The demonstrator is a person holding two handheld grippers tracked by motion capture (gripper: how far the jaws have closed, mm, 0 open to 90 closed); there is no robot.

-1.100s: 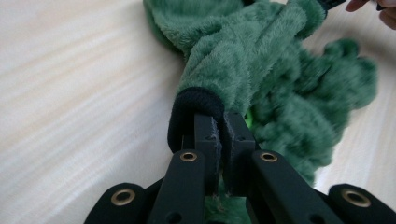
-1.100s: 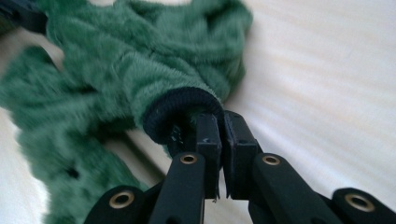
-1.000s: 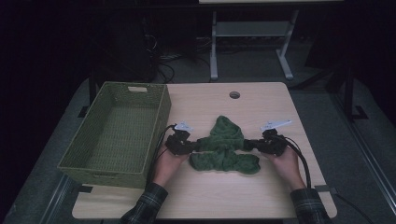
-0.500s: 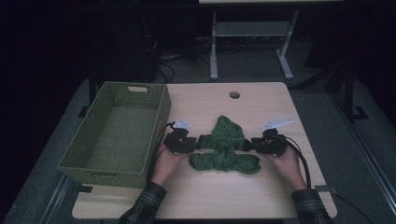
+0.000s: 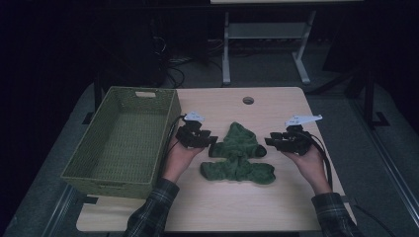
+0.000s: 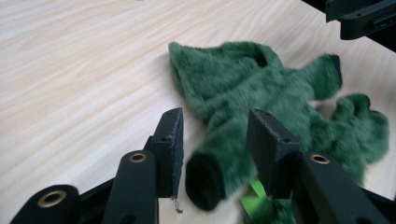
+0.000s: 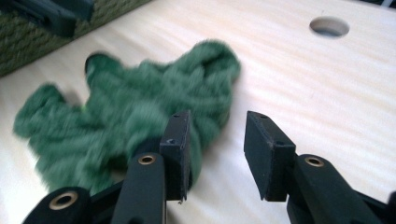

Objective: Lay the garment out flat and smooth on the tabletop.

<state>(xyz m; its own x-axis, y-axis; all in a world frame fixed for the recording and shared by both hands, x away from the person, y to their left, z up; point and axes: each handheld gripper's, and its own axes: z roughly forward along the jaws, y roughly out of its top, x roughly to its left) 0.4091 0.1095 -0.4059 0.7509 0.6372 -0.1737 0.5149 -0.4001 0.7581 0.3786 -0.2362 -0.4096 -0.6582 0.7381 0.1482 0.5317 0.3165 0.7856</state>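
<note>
A fuzzy green garment (image 5: 237,153) lies spread flat on the light wooden table (image 5: 281,106), its hood pointing away from the person. My left gripper (image 5: 213,140) is open at the garment's left side. In the left gripper view its jaws (image 6: 215,135) stand either side of a dark-cuffed sleeve end (image 6: 204,179) without pinching it. My right gripper (image 5: 269,141) is open at the garment's right side. In the right gripper view the green fabric (image 7: 140,93) lies beside and behind the left jaw, and bare table shows between the jaws (image 7: 217,140).
A woven green basket (image 5: 108,185) stands empty on the table's left side, close to the left hand. A round cable hole (image 5: 248,100) sits near the far edge. The person's forearms come in from the near edge.
Both grippers have shifted a little toward the far side of the table, staying at the garment's sleeves. The garment lies much as before.
</note>
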